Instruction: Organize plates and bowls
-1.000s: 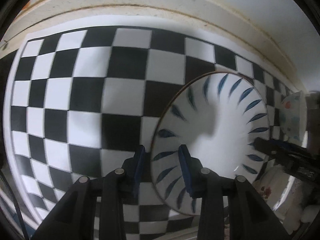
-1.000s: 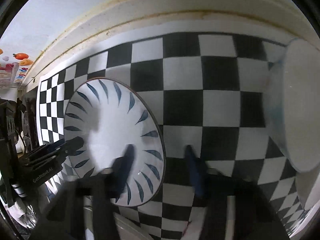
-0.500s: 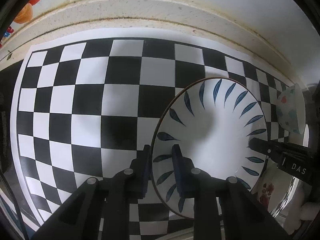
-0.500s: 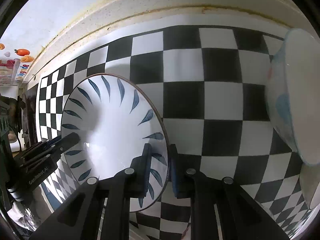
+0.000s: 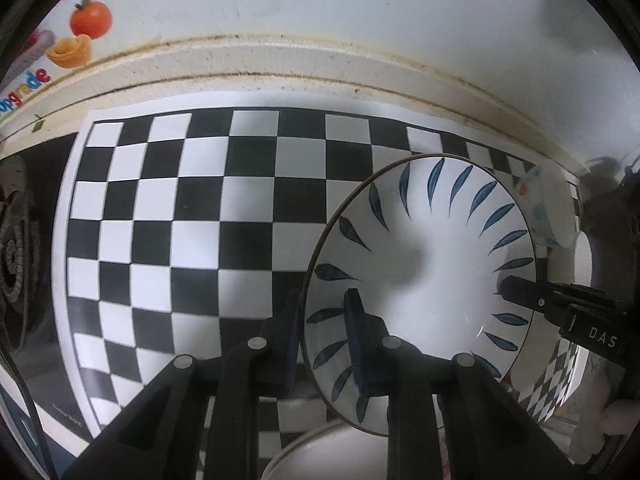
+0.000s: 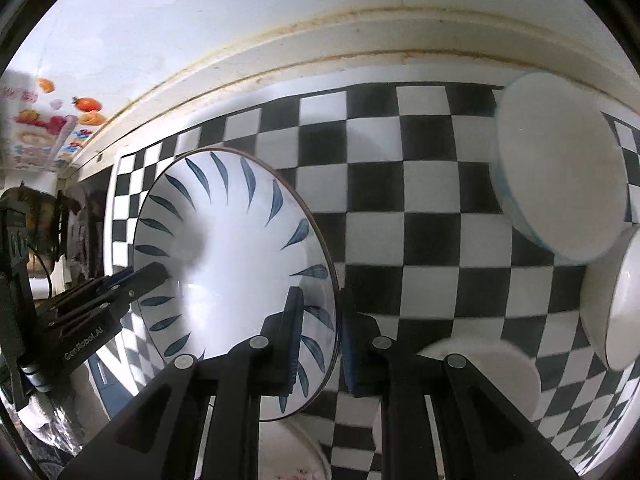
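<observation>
Behind each gripper's fingers [image 5: 362, 344], plate [image 5: 432, 280] rim hidden, lower bowl [image 5: 320, 456] cropped

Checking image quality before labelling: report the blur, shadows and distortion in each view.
Left wrist view: sharp; fisheye bends the black-and-white checkered mat; a soft grey shadow crosses the white blue-leaf-patterned plate. Right wrist view: the plain white bowls at the right edge look smeared.

Black-and-white checkered mat [image 5: 192, 216] on a counter, cream stained ledge [image 5: 280, 68] behind it, white wall [image 5: 320, 4], fruit sticker [image 5: 80, 36] at left
</observation>
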### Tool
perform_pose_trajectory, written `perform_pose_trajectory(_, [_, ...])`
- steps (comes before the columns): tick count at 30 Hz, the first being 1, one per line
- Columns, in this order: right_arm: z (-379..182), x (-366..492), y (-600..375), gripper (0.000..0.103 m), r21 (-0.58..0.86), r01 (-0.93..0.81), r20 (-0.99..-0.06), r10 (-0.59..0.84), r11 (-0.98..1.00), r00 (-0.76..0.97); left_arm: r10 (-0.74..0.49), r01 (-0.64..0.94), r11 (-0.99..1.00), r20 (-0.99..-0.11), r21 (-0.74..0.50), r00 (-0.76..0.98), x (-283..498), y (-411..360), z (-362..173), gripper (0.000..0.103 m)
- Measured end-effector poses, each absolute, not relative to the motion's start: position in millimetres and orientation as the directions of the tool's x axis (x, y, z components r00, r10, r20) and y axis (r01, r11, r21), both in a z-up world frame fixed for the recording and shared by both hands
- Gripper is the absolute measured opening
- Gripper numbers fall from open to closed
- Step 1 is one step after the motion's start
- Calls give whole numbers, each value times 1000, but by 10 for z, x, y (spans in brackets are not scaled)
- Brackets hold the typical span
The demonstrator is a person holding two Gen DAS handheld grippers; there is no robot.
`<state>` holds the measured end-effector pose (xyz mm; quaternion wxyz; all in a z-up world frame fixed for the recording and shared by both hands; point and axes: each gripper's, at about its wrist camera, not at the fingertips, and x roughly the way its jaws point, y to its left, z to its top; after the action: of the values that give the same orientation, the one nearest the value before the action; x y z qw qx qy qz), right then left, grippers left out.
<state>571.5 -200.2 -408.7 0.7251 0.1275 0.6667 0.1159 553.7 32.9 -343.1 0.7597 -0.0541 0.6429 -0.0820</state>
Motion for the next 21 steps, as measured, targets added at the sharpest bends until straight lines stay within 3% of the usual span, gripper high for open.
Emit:
perform_pose_trajectory(14, [-3530,4827,-1928,19,368,-23,-920,368,929,132,-220,91,975,-954,-205,205,4524,557,-3026,19])
perform_pose_trajectory(21, [-3519,4135,-1809,19,375,-19,-919,374,927,124,-220,119,972,-962,-202,161,4043,670,-3173,19])
